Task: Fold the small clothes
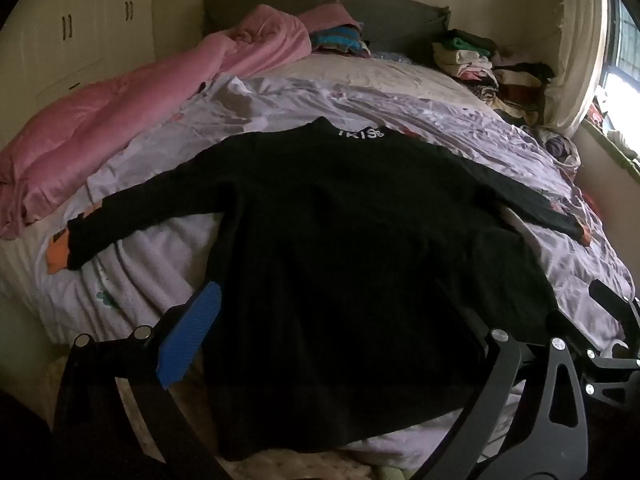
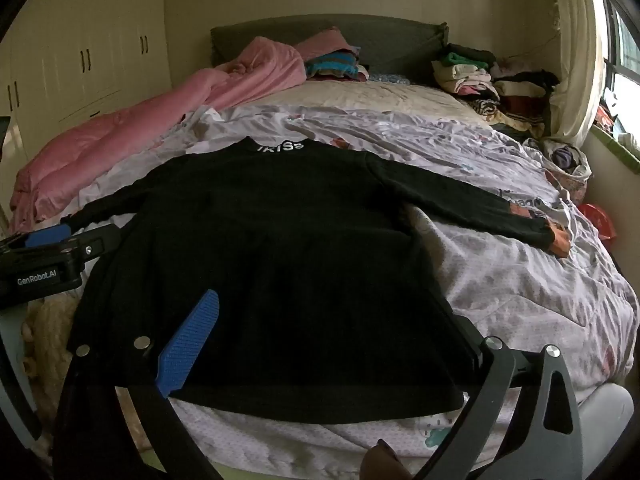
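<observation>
Black long-sleeved top [image 1: 352,240] [image 2: 288,260], spread flat and back-up on the near half of the bed, hem toward the near edge, collar toward the far headboard. White lettering [image 1: 361,133] [image 2: 280,146] across the collar band. Both sleeves stretched outward, left sleeve [image 1: 132,216] reaching toward the pink duvet side, right sleeve [image 2: 472,208] angled toward the window side, with an orange cuff [image 2: 560,242] at its end. Underneath, a crumpled lilac floral quilt [image 1: 500,136] [image 2: 500,280] covering most of the mattress.

Left gripper [image 1: 340,320] hovering over the near left part of the hem, jaws spread wide, nothing between them but the fabric below, no contact visible; blue ribbed pad [image 1: 192,332] on its left finger clear of the cloth. Right gripper [image 2: 332,340] over the near right part of the hem, jaws likewise spread wide, gripping nothing; blue pad [image 2: 190,346] showing on its left finger. Left gripper's body also visible at the left edge of the right wrist view [image 2: 44,264], beside the left sleeve.

Farther out: pink duvet [image 1: 120,120] [image 2: 140,120] bunched along the left side of the bed; grey headboard [image 1: 392,12] [image 2: 392,36] at the far end; stacks of folded clothes [image 1: 480,64] [image 2: 480,76] at the far right corner; white wardrobe doors [image 1: 80,24] [image 2: 88,48] on the left wall; curtain [image 1: 576,40] [image 2: 576,40] and window on the right.
</observation>
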Demonstrator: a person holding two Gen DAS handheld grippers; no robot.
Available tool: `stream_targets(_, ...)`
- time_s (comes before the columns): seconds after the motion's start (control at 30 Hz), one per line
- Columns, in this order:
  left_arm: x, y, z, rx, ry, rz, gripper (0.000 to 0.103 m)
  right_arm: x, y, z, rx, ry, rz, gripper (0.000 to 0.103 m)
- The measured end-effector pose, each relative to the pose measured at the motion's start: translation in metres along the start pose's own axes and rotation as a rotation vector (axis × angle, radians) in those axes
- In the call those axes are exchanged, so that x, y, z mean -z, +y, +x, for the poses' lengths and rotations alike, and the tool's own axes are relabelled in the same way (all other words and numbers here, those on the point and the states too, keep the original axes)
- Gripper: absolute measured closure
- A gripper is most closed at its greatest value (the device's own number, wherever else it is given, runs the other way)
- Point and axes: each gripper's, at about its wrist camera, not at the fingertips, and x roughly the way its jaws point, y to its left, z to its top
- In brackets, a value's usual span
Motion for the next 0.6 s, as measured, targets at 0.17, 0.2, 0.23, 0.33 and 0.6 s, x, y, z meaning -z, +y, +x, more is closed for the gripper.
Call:
stream_targets(0.17, 0.0002, -0.0004, 0.0004, -0.003, 0.000, 0.000, 0.008, 0.0002, 0.0007, 0.0003, 0.000, -0.002, 0.000, 0.004)
stream_targets(0.2, 0.0003, -0.0005, 0.0006, -0.003, 0.001, -0.001, 0.008, 0.0003, 0.0009, 0.0002, 0.000, -0.002, -0.001, 0.004)
stream_targets(0.23, 0.0002, -0.0007, 0.0007, -0.004, 0.002, -0.002, 0.008, 0.0004, 0.0011, 0.0000, 0.000, -0.003, -0.001, 0.004)
stream_targets(0.33, 0.0000, -0.0021, 0.0009, -0.009, 0.001, -0.001, 0.008, 0.0003, 0.0008, 0.0015, -0.001, 0.002, 0.002, 0.004)
stream_targets(0.6, 0.0001, 0.0003, -0.0001, 0.004, 0.000, -0.002, 0.008, 0.0003, 0.0019, 0.0001, -0.001, 0.002, 0.000, 0.004)
